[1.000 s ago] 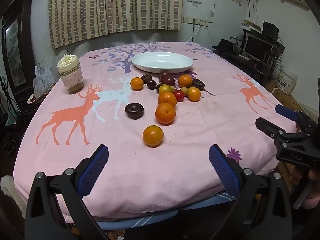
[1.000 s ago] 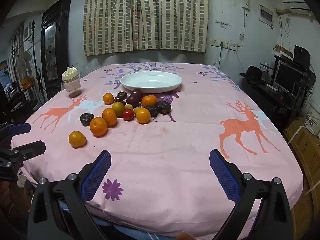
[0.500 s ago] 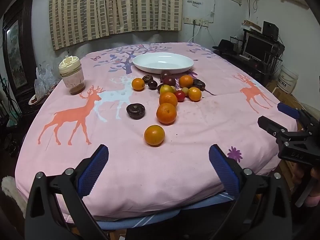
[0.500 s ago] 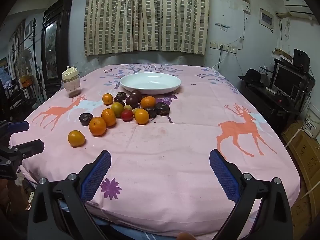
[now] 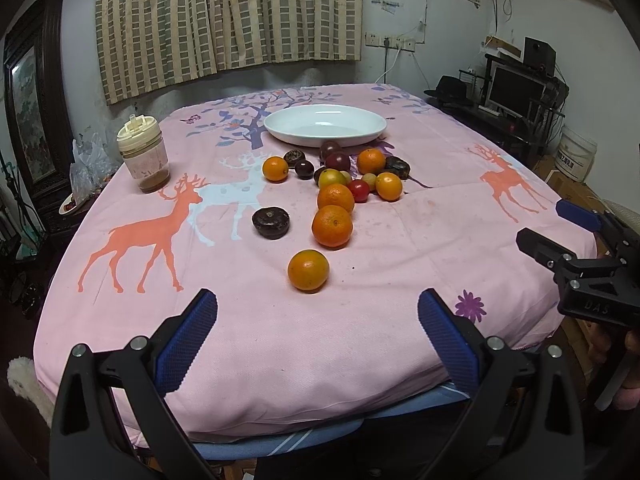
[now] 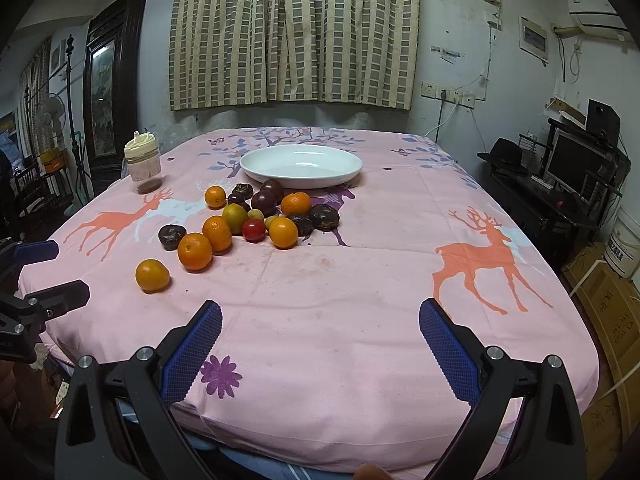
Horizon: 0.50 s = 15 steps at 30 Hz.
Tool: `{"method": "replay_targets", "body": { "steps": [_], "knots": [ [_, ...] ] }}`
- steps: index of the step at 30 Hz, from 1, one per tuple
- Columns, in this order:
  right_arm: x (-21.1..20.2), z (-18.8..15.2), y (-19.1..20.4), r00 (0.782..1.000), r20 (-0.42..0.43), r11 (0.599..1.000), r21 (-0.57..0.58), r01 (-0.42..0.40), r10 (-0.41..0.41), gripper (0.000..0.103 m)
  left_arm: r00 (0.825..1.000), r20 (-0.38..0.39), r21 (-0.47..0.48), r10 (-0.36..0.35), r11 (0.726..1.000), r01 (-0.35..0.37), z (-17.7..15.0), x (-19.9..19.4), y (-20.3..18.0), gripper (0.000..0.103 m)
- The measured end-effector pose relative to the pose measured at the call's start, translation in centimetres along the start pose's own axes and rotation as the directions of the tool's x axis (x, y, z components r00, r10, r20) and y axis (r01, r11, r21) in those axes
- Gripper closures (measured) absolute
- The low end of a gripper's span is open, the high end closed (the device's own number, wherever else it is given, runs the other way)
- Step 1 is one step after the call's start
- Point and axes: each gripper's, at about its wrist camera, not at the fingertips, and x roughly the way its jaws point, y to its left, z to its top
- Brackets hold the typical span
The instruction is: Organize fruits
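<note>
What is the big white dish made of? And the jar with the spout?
The white dish looks like glazed ceramic: smooth and shiny, though it might be melamine. The jar looks like clear plastic or glass, since brown powder shows through; its cream lid seems plastic.

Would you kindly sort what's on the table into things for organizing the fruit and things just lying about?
For the job:
- oranges
- dark fruits
- red tomato
- white dish

Lying about:
- lidded jar
- tablecloth
</note>
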Motion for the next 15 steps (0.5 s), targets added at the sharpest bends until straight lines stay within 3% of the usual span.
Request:
{"method": "replay_targets", "body": {
  "steps": [15],
  "knots": [
    [0.12, -0.11, -0.01, 1.0, -0.004, 1.0, -0.005, -0.001, 0.001, 0.004, 1.0, 0.0, 0.001, 0.002, 1.0, -0.002, -0.02, -0.01, -0.1, 0.005]
  ]
}}
